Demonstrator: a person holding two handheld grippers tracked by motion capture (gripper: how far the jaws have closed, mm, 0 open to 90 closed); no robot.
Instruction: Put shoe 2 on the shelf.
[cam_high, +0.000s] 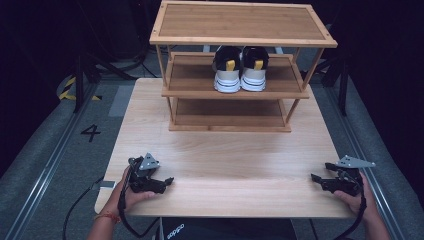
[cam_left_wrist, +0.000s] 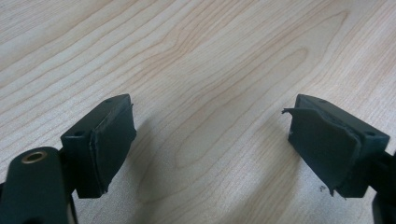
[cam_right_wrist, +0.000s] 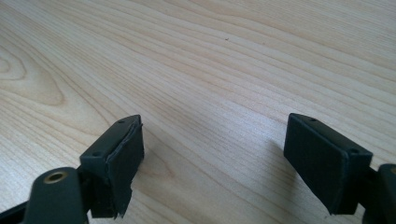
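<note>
A pair of black, white and yellow sneakers (cam_high: 240, 69) stands side by side on the middle shelf of a three-tier bamboo shoe rack (cam_high: 243, 25) at the far side of the table. My left gripper (cam_high: 169, 181) rests on the near left of the table, held in a hand, jaws pointing right. Its black pads (cam_left_wrist: 109, 144) stand wide apart over bare wood, nothing between them (cam_left_wrist: 210, 140). My right gripper (cam_high: 315, 177) rests at the near right edge, jaws pointing left. Its pads (cam_right_wrist: 119, 158) are also apart, with only wood between them (cam_right_wrist: 212, 161).
The light wooden table (cam_high: 225, 160) stretches between the grippers and the rack. The rack's top and bottom shelves (cam_high: 229, 114) hold nothing. Grey floor with a painted "4" (cam_high: 90, 132) lies left of the table; black stand legs (cam_high: 79, 80) rise at the back left.
</note>
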